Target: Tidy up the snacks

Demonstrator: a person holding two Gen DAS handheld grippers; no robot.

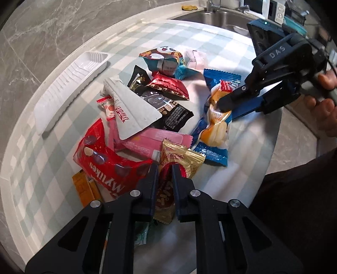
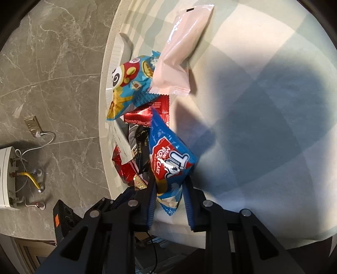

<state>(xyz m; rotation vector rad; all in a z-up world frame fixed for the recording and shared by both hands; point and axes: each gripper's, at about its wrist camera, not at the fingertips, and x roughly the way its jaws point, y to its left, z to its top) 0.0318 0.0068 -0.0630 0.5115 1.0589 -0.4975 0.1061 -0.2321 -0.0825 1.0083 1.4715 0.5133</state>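
A pile of snack packets lies on the checked tablecloth (image 1: 221,44). My left gripper (image 1: 164,168) is shut on a gold packet with a red middle (image 1: 183,156) at the near edge of the pile. The right gripper (image 1: 221,105), held by a hand at the right, is shut on the middle of a blue roll cake packet (image 1: 214,126). In the right wrist view that blue packet (image 2: 168,156) stands up between the right gripper's (image 2: 169,185) fingers, pinched at its lower part. A white ridged tray (image 1: 69,90) stands at the left of the pile.
The pile holds a red Mylikes bag (image 1: 101,160), a pink bar (image 1: 155,141), a white pouch (image 1: 130,109), a black packet (image 1: 168,107), a red packet (image 1: 168,84), a light blue cartoon packet (image 1: 166,61) and a pale pink packet (image 2: 185,48). A steel sink (image 1: 214,19) lies behind.
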